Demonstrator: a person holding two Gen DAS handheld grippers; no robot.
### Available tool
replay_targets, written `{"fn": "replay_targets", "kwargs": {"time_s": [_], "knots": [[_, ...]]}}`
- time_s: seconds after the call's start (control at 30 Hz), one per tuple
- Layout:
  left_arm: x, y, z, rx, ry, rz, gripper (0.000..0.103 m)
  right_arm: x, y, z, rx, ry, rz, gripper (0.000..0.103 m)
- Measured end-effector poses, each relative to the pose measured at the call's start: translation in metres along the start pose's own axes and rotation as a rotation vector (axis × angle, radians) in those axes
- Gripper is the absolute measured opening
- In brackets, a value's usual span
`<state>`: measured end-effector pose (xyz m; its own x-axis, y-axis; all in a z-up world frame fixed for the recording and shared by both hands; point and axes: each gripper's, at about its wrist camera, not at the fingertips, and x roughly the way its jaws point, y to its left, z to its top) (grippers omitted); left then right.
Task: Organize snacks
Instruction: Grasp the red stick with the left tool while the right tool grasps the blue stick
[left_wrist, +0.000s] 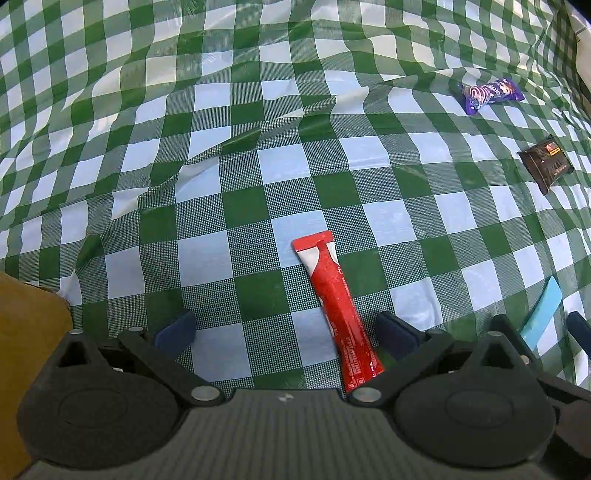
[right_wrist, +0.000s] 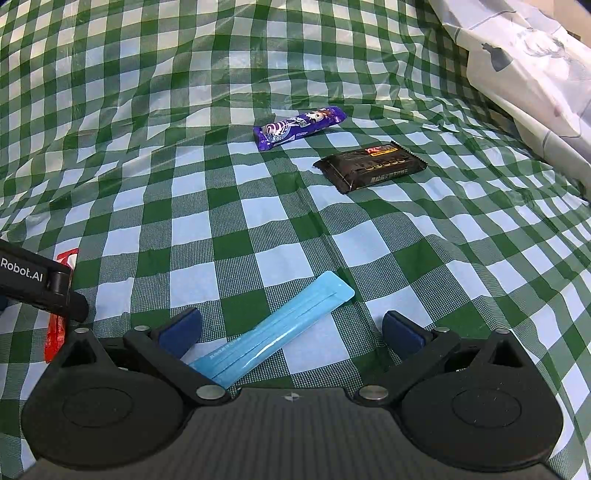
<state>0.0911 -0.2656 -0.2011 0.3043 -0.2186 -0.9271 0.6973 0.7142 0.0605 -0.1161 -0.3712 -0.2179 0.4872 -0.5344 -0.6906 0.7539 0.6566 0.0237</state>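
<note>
A red stick packet (left_wrist: 338, 310) lies flat on the green checked cloth between the fingers of my left gripper (left_wrist: 286, 332), which is open and low over it. A light blue stick packet (right_wrist: 273, 332) lies between the fingers of my right gripper (right_wrist: 291, 332), also open, its near end close to the left finger. A purple snack bar (right_wrist: 299, 123) and a black snack pack (right_wrist: 371, 166) lie farther off, both also in the left wrist view: the purple bar (left_wrist: 489, 94), the black pack (left_wrist: 546, 164). The blue packet (left_wrist: 541, 314) shows at right there.
A brown cardboard box (left_wrist: 26, 350) stands at the left edge of the left wrist view. A white printed plastic bag (right_wrist: 535, 74) lies at the far right. The left gripper's body (right_wrist: 37, 280) shows at the left of the right wrist view, over the red packet (right_wrist: 55, 332).
</note>
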Motion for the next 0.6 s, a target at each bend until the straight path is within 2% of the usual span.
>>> {"fn": "replay_targets", "kwargs": {"time_s": [0.03, 0.1, 0.17, 0.2, 0.23, 0.3, 0.4, 0.6], "knots": [[-0.001, 0.000, 0.000, 0.001, 0.000, 0.003, 0.103, -0.001, -0.004, -0.001, 0.000, -0.004, 0.000, 0.103], [-0.009, 0.001, 0.000, -0.007, -0.030, 0.014, 0.085, -0.005, -0.005, -0.003, -0.004, 0.003, 0.004, 0.102], [-0.021, 0.002, 0.000, -0.003, -0.060, -0.009, 0.012, -0.013, -0.004, 0.001, -0.003, 0.008, 0.012, 0.076], [-0.024, 0.001, 0.000, 0.013, -0.048, -0.006, 0.010, -0.016, -0.001, 0.003, -0.017, 0.003, 0.018, 0.036], [-0.027, 0.002, -0.001, 0.011, -0.042, -0.009, 0.010, -0.019, 0.000, 0.006, -0.029, 0.016, 0.035, 0.020], [-0.034, 0.004, -0.005, 0.016, -0.037, -0.002, 0.010, -0.021, -0.001, 0.008, -0.007, 0.047, 0.075, 0.016], [-0.058, 0.011, -0.013, 0.012, -0.037, -0.020, 0.010, -0.033, -0.003, 0.012, 0.013, 0.058, 0.080, 0.014], [-0.135, 0.031, -0.050, -0.011, -0.099, -0.088, 0.010, -0.106, -0.016, 0.017, 0.092, -0.022, 0.137, 0.014]]}}
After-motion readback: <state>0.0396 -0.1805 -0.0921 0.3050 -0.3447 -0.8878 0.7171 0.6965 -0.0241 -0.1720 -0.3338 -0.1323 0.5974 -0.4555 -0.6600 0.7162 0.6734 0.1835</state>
